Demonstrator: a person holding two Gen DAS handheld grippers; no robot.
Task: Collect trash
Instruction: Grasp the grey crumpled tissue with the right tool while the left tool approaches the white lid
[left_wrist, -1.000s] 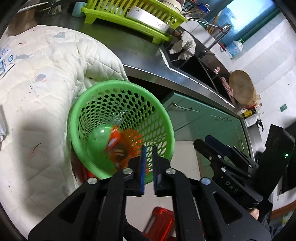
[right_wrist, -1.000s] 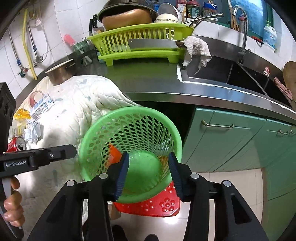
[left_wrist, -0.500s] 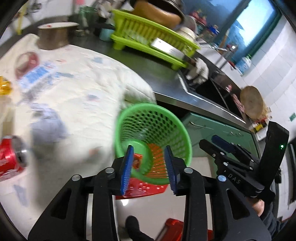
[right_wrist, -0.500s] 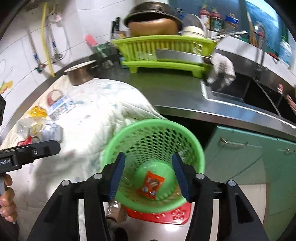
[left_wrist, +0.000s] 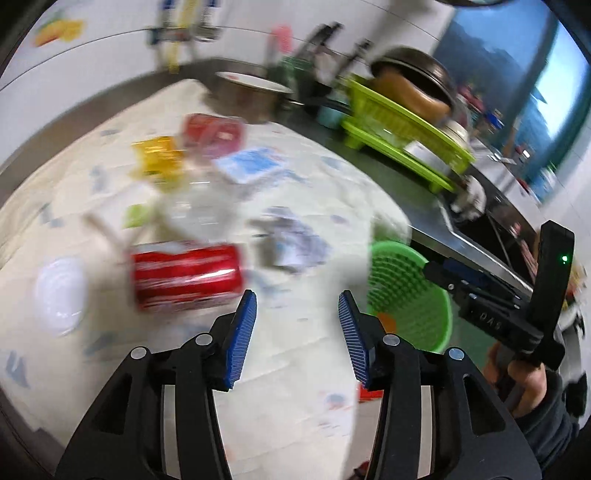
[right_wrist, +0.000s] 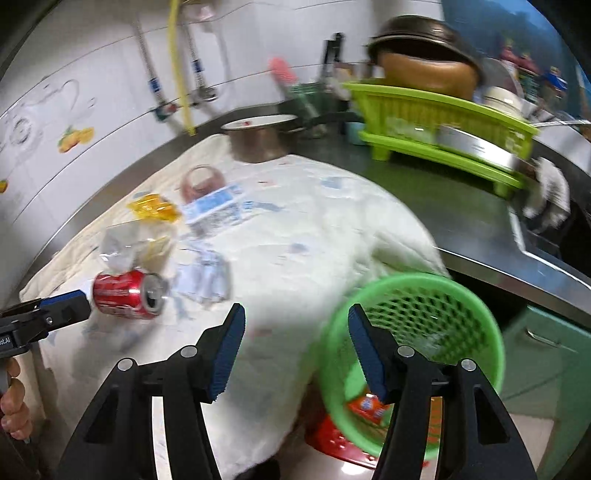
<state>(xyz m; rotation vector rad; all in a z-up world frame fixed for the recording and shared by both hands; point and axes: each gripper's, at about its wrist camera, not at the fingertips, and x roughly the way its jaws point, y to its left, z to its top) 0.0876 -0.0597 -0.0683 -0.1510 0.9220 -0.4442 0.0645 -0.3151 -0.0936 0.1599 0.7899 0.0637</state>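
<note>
1. Left tool (left_wrist: 297, 328) is now wide open & empty; 1 s ago it was nearly shut over the green basket (right_wrist: 424, 332). The right tool (right_wrist: 295, 343) is open too, nothing held.
2. The orange wrapper (right_wrist: 369, 404) now lies in the basket btm, so one pc of trash looks done.
3. Left view has swung to the counter (right_wrist: 461, 206) cloth: the red can (left_wrist: 186, 275) sits just ahead-left, likely next.
4. Farther: crumpled paper (left_wrist: 291, 240), clear bag (right_wrist: 125, 243), yellow wrapper (left_wrist: 157, 157) still w/o pickup.

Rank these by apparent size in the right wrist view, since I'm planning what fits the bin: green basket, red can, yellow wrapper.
1. green basket, clearly largest, though nearest the camera.
2. red can.
3. yellow wrapper, close to the can; it lies farther away, so unsure.
</note>
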